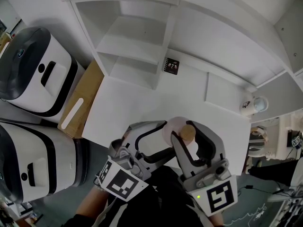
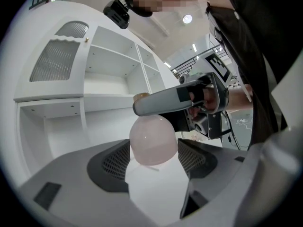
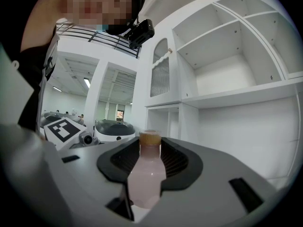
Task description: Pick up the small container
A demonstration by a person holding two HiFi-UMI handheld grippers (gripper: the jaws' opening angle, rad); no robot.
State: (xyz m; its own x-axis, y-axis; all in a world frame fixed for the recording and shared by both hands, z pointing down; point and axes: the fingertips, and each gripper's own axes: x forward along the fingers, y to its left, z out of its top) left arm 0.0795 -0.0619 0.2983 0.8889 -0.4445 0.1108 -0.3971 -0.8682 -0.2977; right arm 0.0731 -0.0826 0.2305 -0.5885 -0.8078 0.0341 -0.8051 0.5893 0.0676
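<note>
The small container point(image 3: 147, 178), a pale pink bottle with a tan cap point(image 3: 150, 137), sits between the right gripper point(image 3: 150, 156) jaws, which press on both its sides. It hangs over the near edge of the white table point(image 1: 123, 108), at 6 o'clock from the empty shelf unit point(image 1: 137, 46).

At the bottle's 8 o'clock, the left gripper point(image 2: 154, 162) has its jaws wide, bracketing the rounded base with a gap on each side.

The grasp looks made, so picking up seems nearly complete. Next calls for a steady hold while raising it clear, or the left jaws narrowing for a handover.
</note>
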